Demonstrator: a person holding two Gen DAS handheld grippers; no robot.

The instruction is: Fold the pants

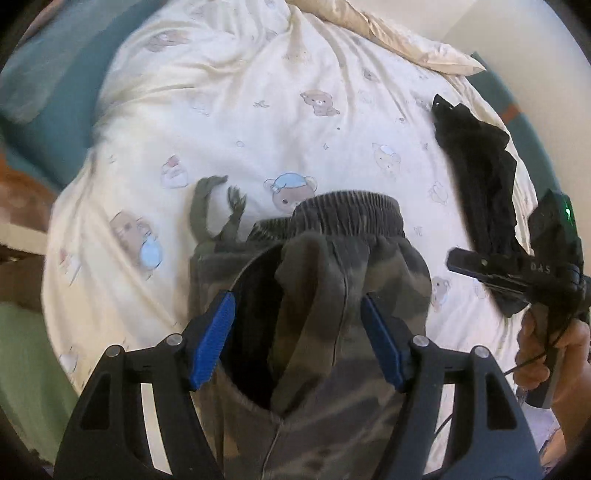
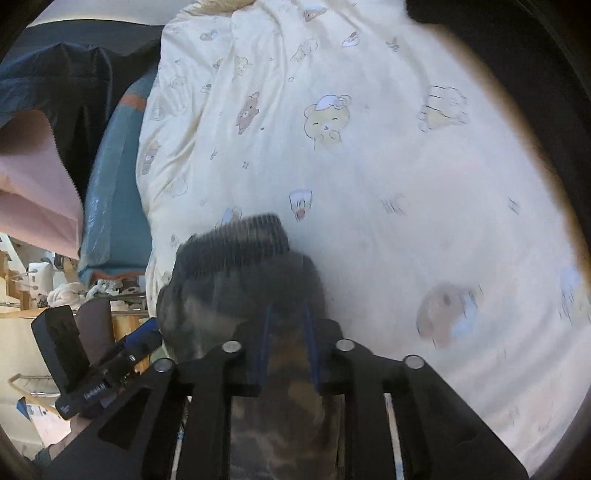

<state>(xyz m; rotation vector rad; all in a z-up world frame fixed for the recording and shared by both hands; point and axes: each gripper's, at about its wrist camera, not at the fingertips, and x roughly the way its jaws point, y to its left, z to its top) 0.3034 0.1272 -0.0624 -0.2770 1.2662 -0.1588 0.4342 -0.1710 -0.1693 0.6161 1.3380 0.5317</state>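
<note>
Camouflage pants (image 1: 332, 295) lie bunched on the bear-print duvet (image 1: 277, 110), their grey ribbed waistband (image 1: 347, 210) at the far end and drawstrings (image 1: 207, 210) trailing left. My left gripper (image 1: 297, 336) hovers over them, open wide, with the fabric heaped between the blue pads (image 1: 214, 339) but not pinched. In the right wrist view the same pants (image 2: 240, 288) show blurred, ribbed band (image 2: 240, 236) on top. My right gripper (image 2: 287, 332) is open by a narrow gap, and camouflage fabric shows in that gap. From the left wrist view the right gripper (image 1: 465, 266) sits just right of the pants, held by a hand (image 1: 554, 354).
A black garment (image 1: 476, 170) lies on the duvet to the right of the pants. A cream pillow (image 1: 388, 33) is at the far end and teal bedding (image 1: 48, 92) on the left. Past the bed's edge are a pink cloth (image 2: 33, 184), a dark jacket (image 2: 74, 74) and room clutter (image 2: 44, 288).
</note>
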